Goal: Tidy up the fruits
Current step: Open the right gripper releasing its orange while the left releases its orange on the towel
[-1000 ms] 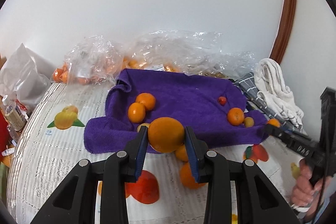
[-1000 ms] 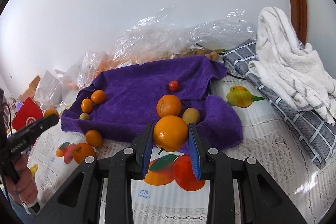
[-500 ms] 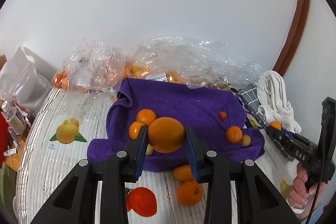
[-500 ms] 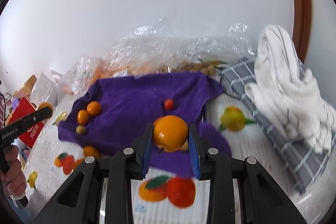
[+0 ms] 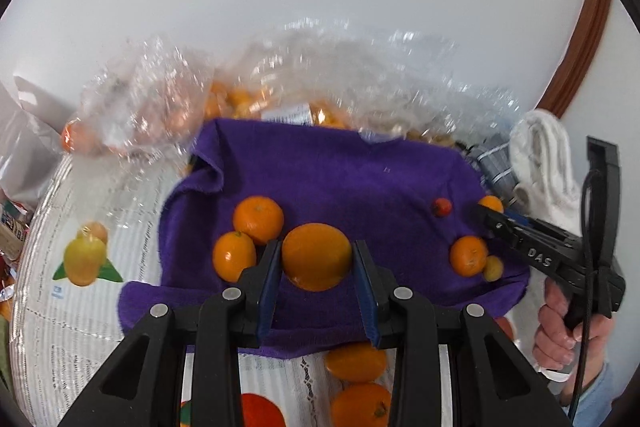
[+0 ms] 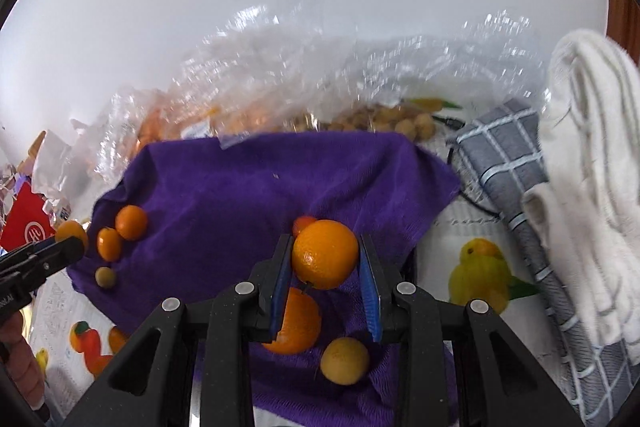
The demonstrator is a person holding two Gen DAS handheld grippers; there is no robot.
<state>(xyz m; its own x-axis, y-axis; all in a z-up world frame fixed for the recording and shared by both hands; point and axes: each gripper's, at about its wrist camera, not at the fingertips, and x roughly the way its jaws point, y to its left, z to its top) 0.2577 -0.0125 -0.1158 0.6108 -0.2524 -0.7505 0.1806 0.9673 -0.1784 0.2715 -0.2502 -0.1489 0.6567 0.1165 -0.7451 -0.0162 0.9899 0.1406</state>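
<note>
The left tool [image 5: 316, 267] pinched a large orange [image 5: 316, 255] between its blue pads, held above the near middle of the purple towel [image 5: 340, 179]. The right tool [image 6: 325, 267] likewise pinched its own orange [image 6: 325, 254], above the towel's near right part.

On the towel's left side lay two mandarins [image 5: 258, 219] touching each other, with a small yellowish fruit [image 6: 105, 276] just near of them in the right wrist view. On the towel's right side sat another mandarin [image 5: 469, 255] touching a small yellow fruit [image 5: 493, 267], and a tiny red fruit [image 5: 441, 207] lay a little farther back. Two more oranges [image 5: 355, 363] rested on the table's fruit-printed cloth [image 5: 80, 307], just off the towel's near edge.

Clear plastic bags [image 5: 168, 107] holding orange fruit were heaped along the far side against the white wall. At the far right lay a grey checked cloth [image 6: 516, 163] with a white towel [image 6: 592, 155] on it. A hand [image 5: 568, 327] gripped the right tool's handle at the right edge of the left wrist view.
</note>
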